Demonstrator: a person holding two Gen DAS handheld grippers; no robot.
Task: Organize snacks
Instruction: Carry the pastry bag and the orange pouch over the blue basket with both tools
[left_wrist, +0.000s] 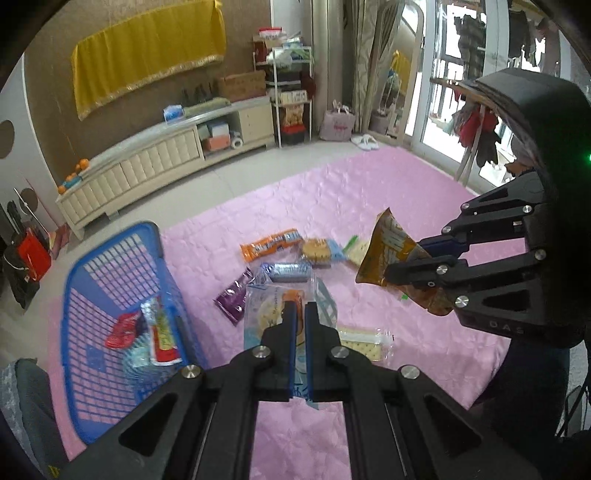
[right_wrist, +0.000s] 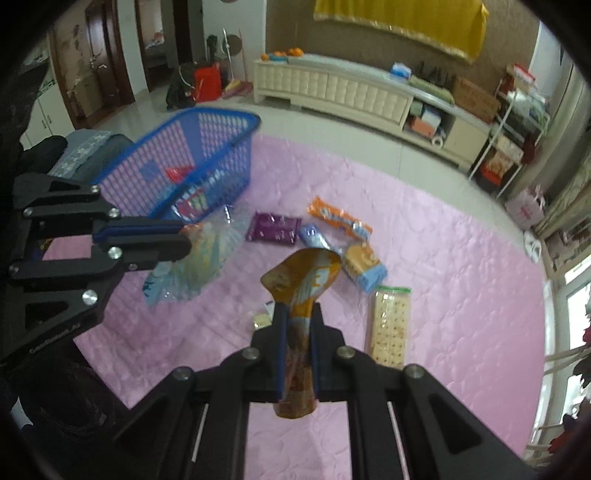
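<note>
Two tongs are gripping: left tongs (left_wrist: 300, 314) clamping the clear bag (left_wrist: 258, 314), right tongs (right_wrist: 297, 317) pinching the orange pouch (right_wrist: 301, 280); carry both over the blue basket (left_wrist: 110, 251) before releasing.

Left gripper (left_wrist: 299, 308) enters from bottom centre of its own view, fingers (left_wrist: 290, 325) nearly closed, pinching a clear packet. Right gripper (right_wrist: 298, 314) enters from bottom centre of its view, fingers (right_wrist: 318, 332) clamped on an orange pouch; both angled downward.
</note>
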